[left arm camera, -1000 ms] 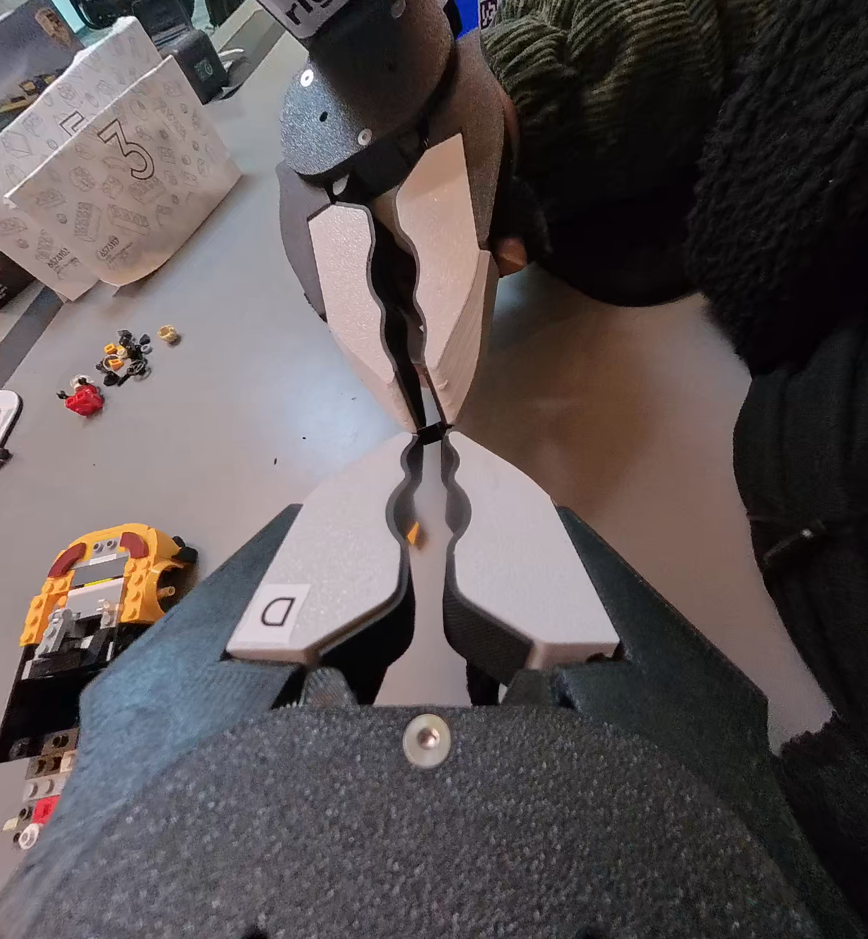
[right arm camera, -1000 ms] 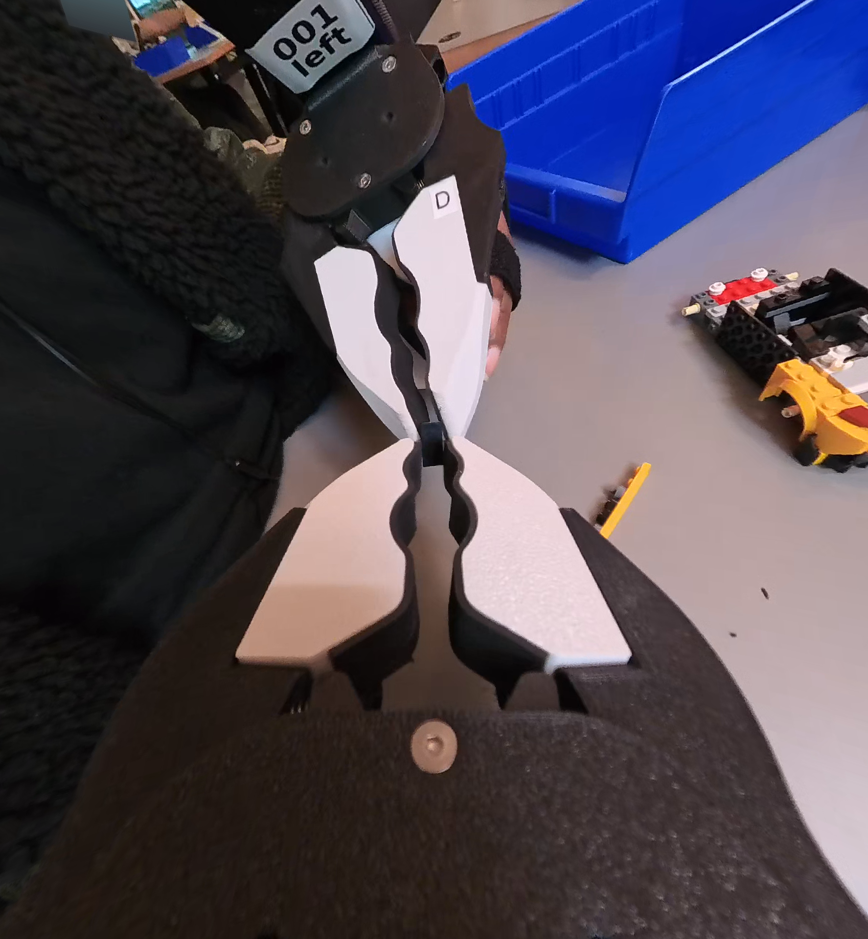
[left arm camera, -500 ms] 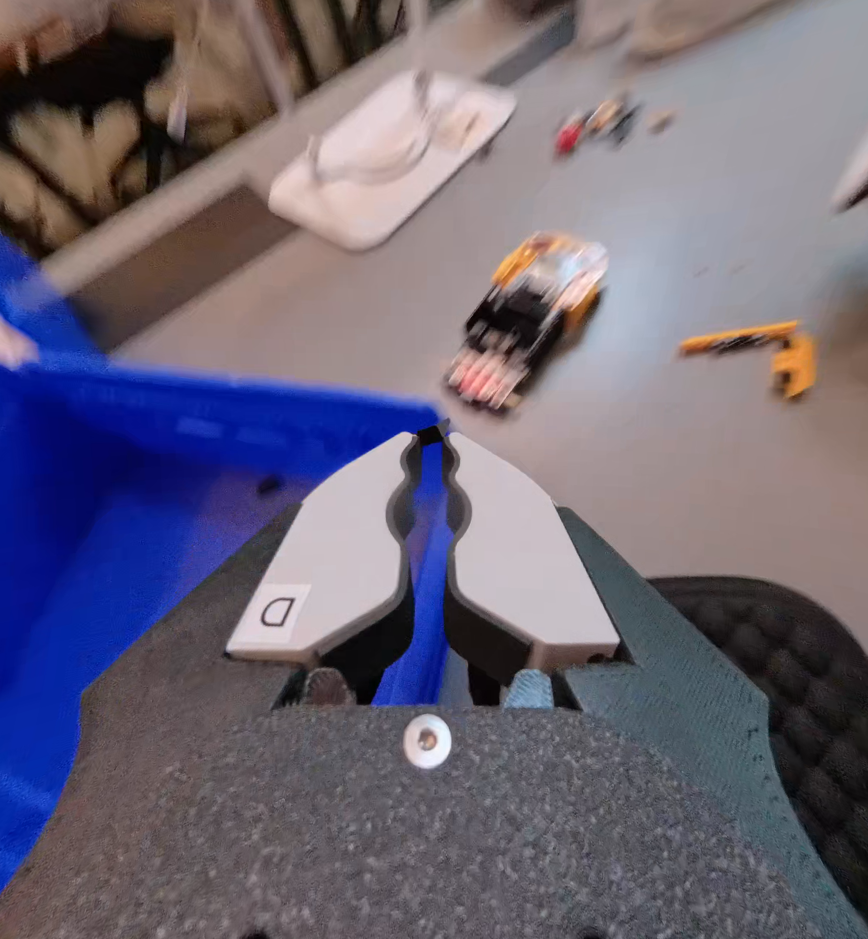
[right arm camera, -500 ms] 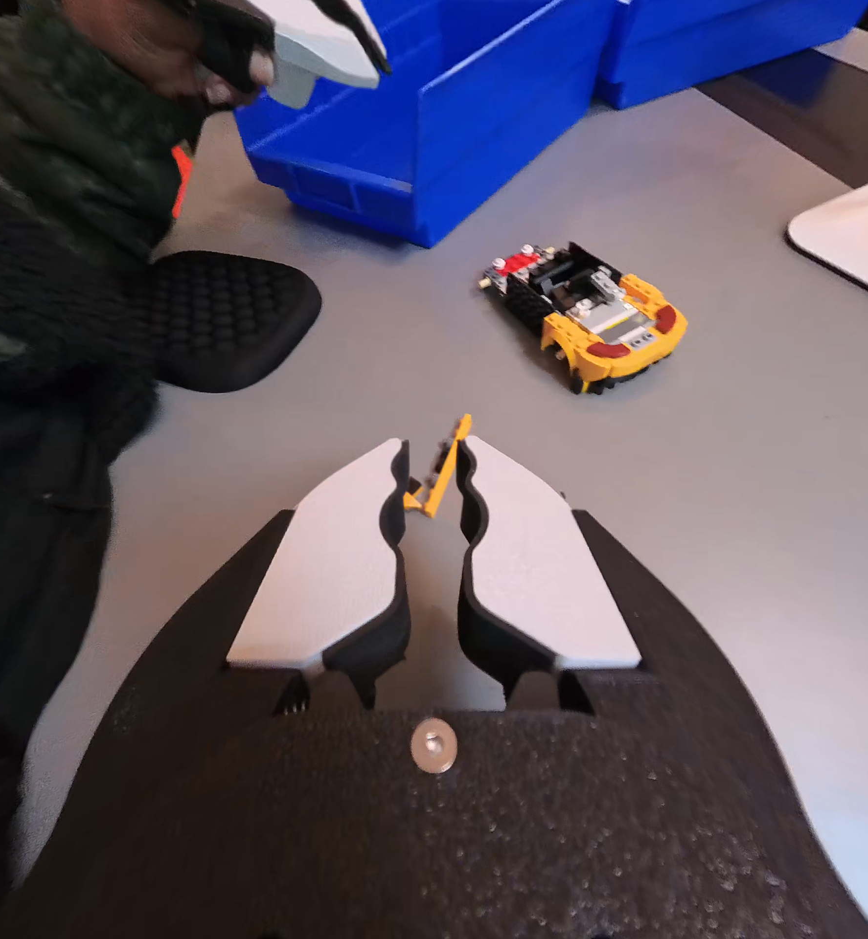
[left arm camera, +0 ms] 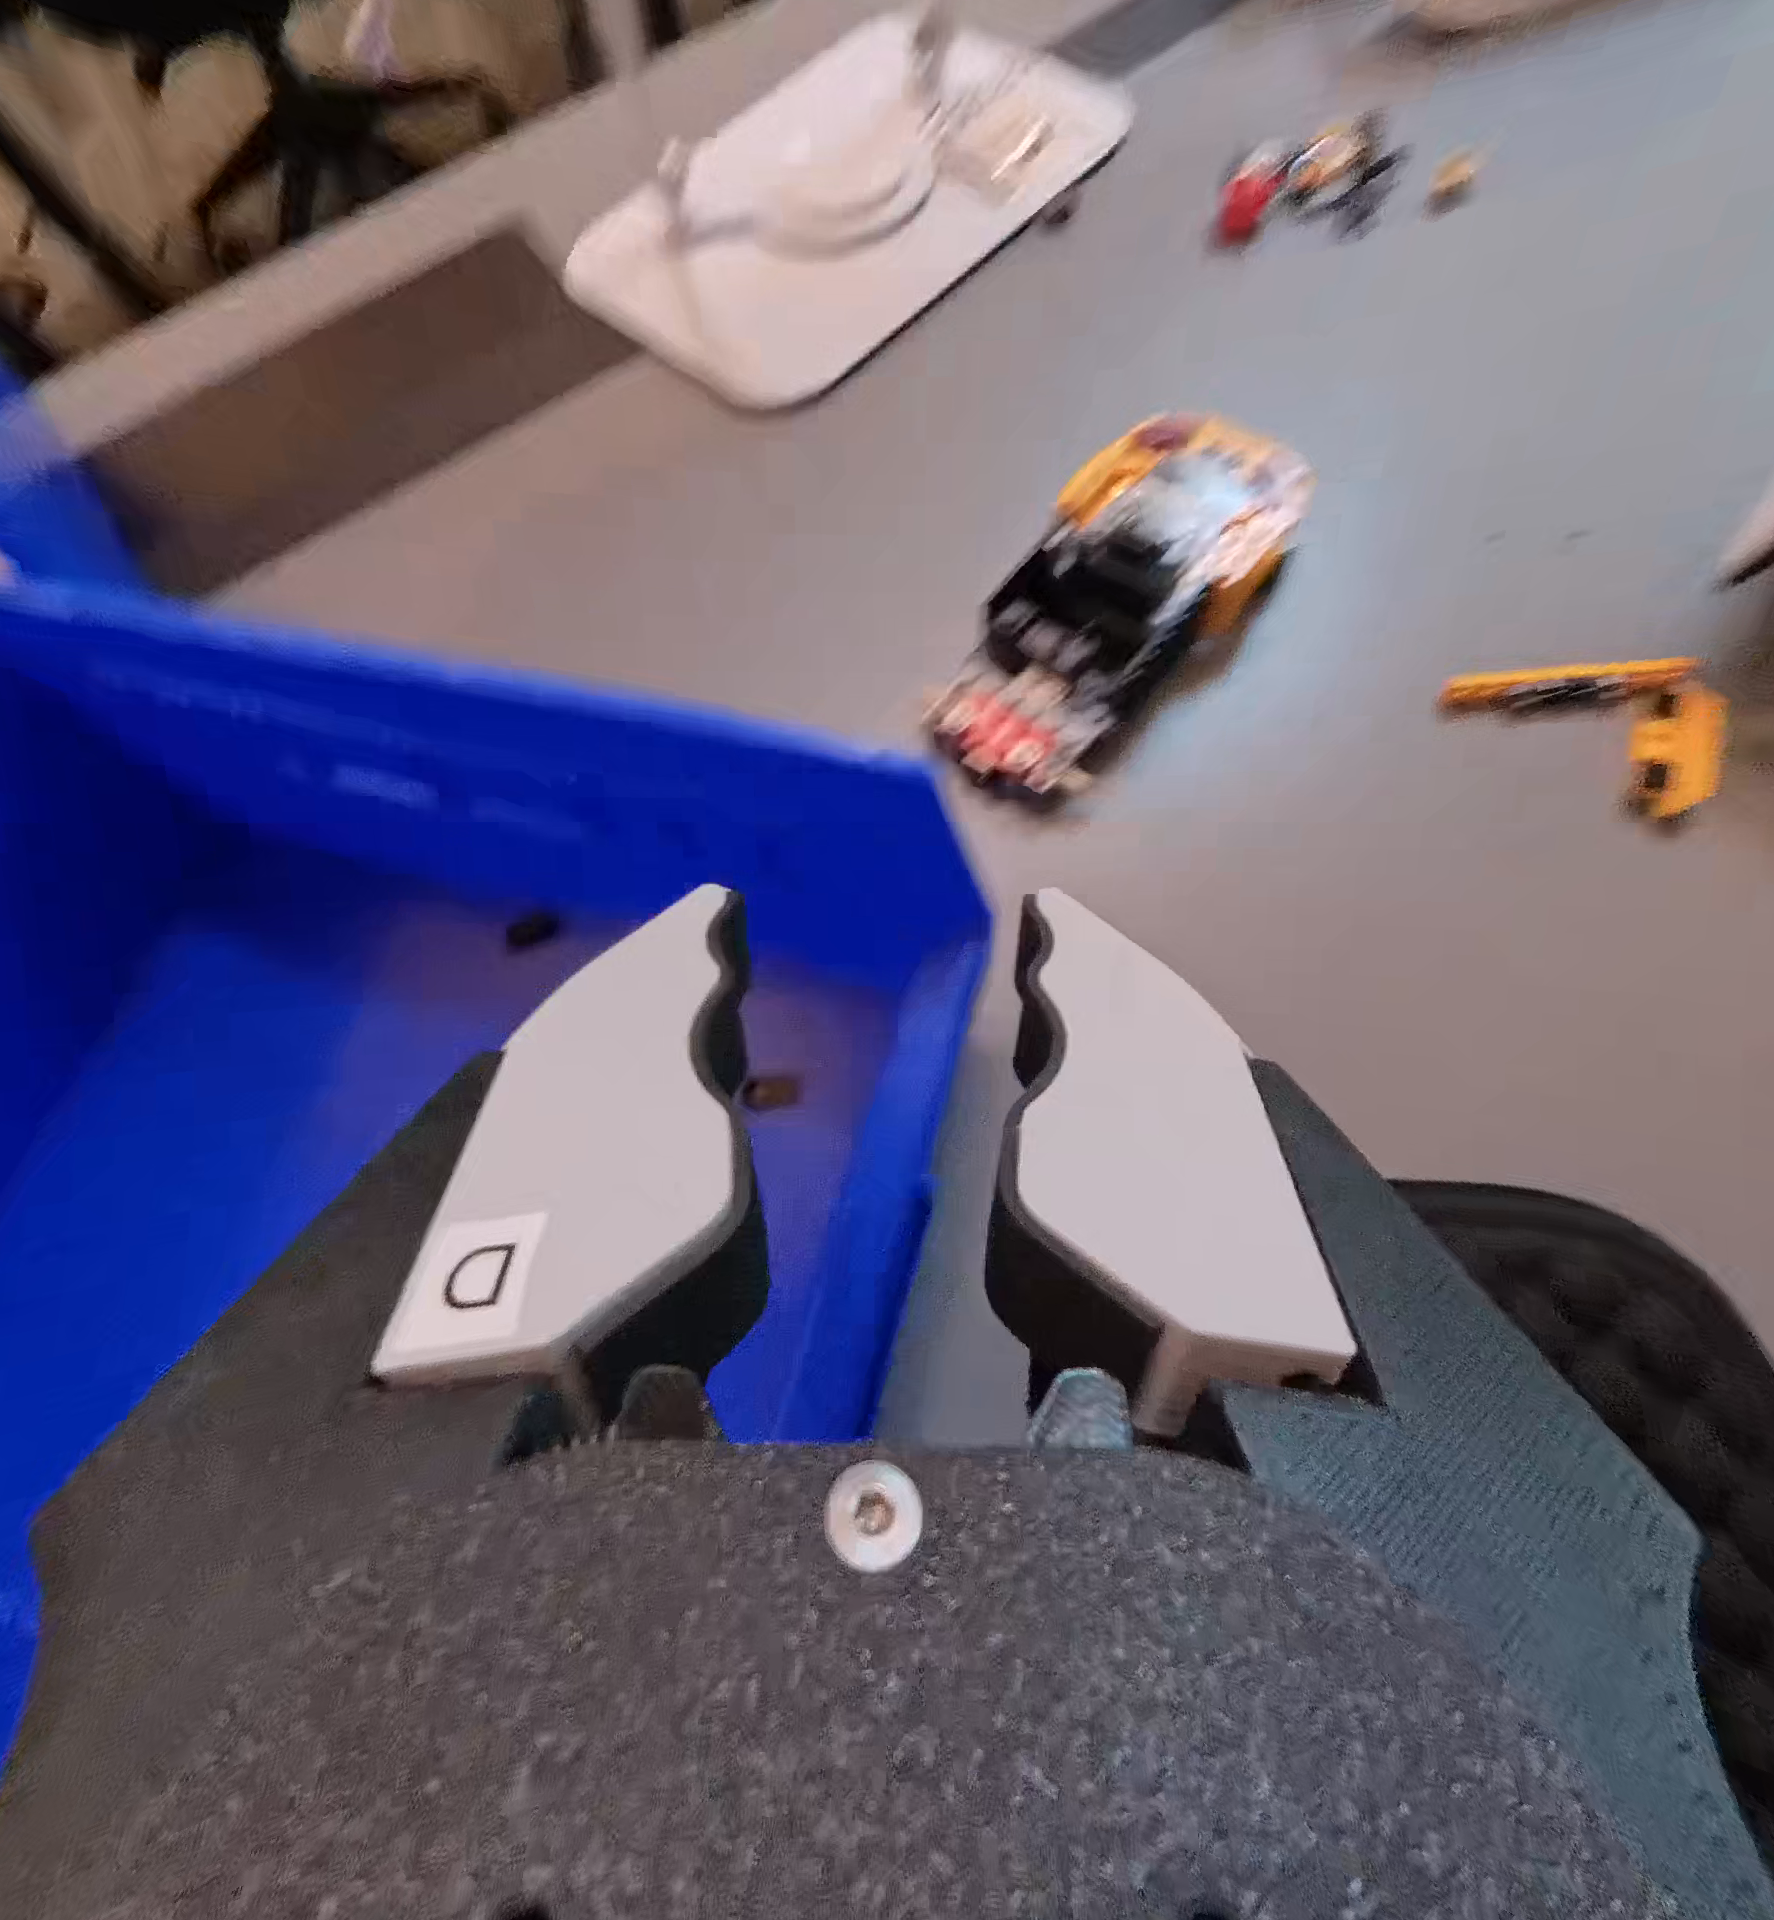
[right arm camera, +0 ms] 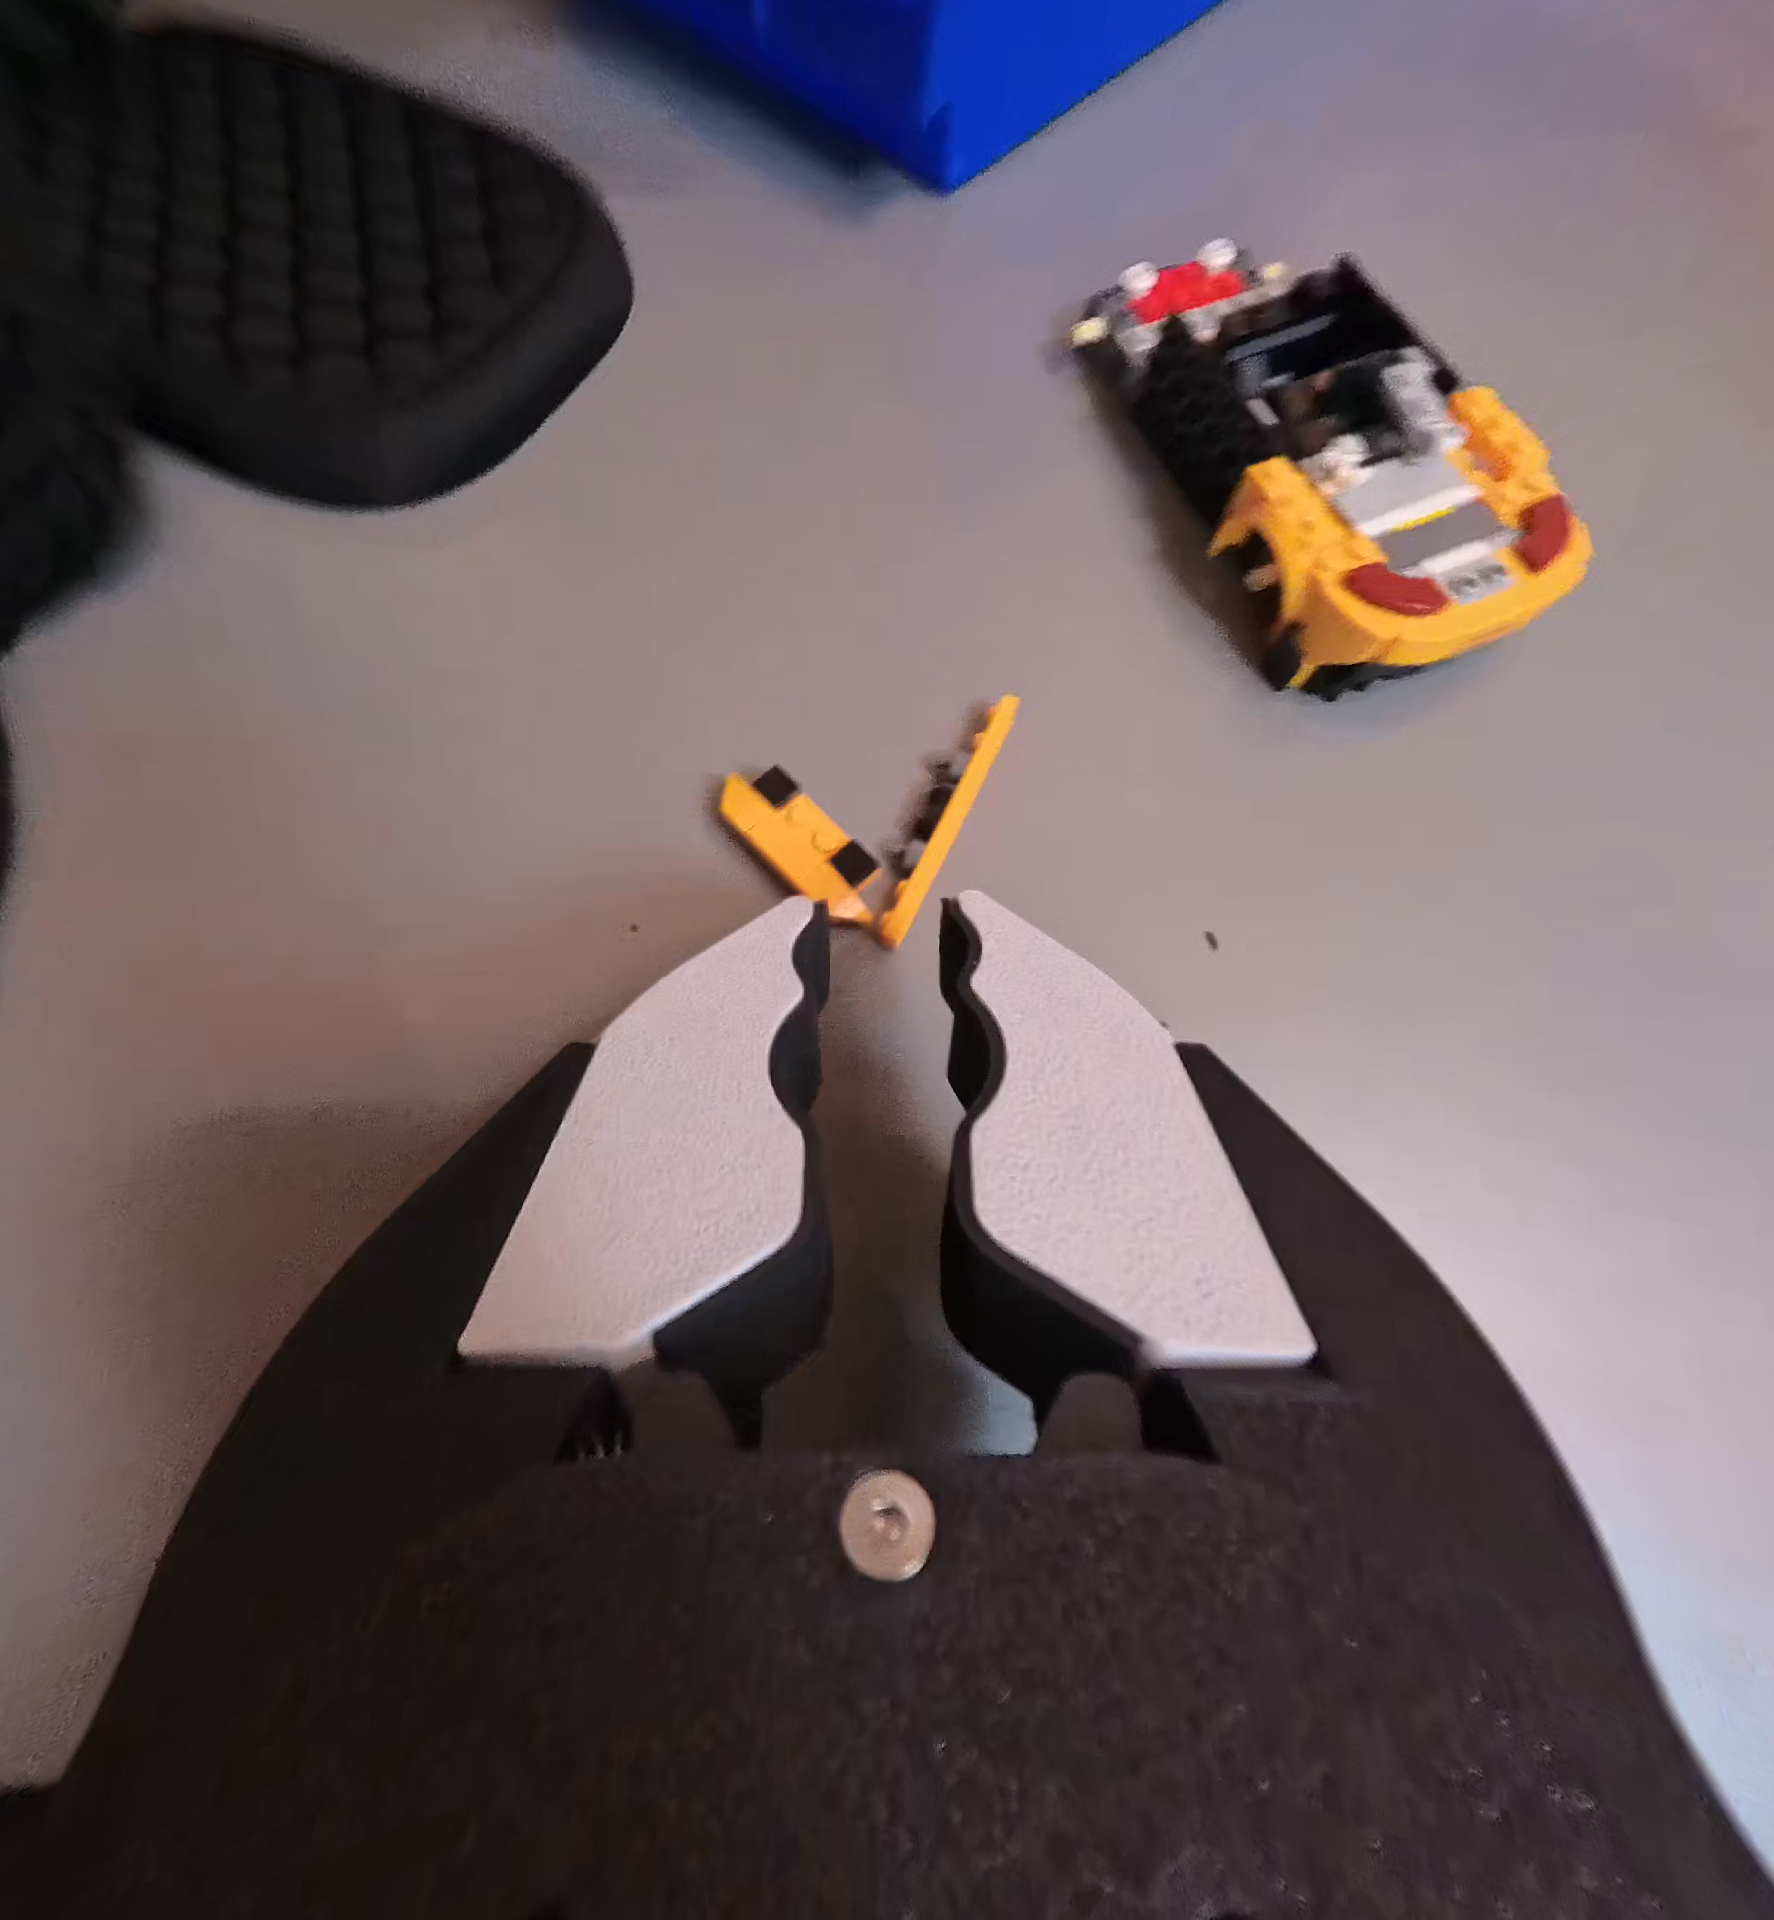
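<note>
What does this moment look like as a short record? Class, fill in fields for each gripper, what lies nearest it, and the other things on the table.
Left gripper: open, nothing between its fingers, above the corner of a blue bin
In the bin: two small dark pieces
Right gripper: open, holding nothing
Nearest to it: yellow brick pieces and a yellow strip, lying on the table just beyond the fingertips
Further off: part-built yellow and black toy car
Surface: grey table
Also there: black padded cushion, white tray

A workroom or hobby bench: a grey desk (right arm camera: 447, 675) carrying a blue storage bin (left arm camera: 447, 748), a half-built toy brick car (right arm camera: 1340, 457) and scattered loose bricks (left arm camera: 1309, 177).
</note>
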The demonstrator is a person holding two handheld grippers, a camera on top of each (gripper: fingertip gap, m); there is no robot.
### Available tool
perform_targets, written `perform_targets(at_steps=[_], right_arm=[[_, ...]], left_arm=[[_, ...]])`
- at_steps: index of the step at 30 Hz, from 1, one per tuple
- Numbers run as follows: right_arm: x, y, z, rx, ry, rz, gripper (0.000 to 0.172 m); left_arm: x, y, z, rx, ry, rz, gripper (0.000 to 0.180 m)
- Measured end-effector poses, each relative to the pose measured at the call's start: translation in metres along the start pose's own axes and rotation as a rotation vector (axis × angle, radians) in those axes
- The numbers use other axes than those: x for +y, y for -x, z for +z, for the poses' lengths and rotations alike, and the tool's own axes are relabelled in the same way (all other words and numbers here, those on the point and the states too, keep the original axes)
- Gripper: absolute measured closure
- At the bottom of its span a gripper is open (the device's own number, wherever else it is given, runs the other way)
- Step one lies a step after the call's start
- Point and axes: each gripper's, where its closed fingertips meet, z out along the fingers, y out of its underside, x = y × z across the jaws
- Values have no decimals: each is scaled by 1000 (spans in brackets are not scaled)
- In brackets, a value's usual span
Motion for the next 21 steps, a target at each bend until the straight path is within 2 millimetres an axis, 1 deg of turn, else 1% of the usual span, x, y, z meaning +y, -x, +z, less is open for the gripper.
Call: perform_targets(at_steps=[2, 5, 7, 9, 12, 14, 16, 18, 20, 21], right_arm=[[3, 10, 8, -15, 42, -98, 152], [0, 14, 20, 13, 101, -231, 150], [1, 15, 27, 17, 150, -274, 148], [2, 17, 32, 3, 166, -286, 151], [5, 20, 28, -33, 205, -268, 154], [13, 15, 18, -22, 241, -268, 154], [19, 8, 2, -2, 258, -250, 154], [27, 6, -13, -13, 271, -213, 153], [31, -2, -21, 14, 275, -184, 140], [26, -8, -24, 31, 239, -164, 133]], left_arm=[[-19, -28, 1, 91, -72, 58, 137], [-36, -77, 13, 271, -120, 117, 142], [-37, -101, 28, 341, -81, 164, 142], [-34, -116, 43, 360, -39, 243, 141], [-25, -126, 62, 367, 21, 306, 142], [-19, -132, 69, 393, 34, 303, 143], [-17, -135, 72, 399, 23, 296, 144], [-21, -133, 72, 383, -23, 287, 143], [-31, -130, 70, 370, -87, 267, 141], [-37, -128, 68, 360, -127, 260, 140]])
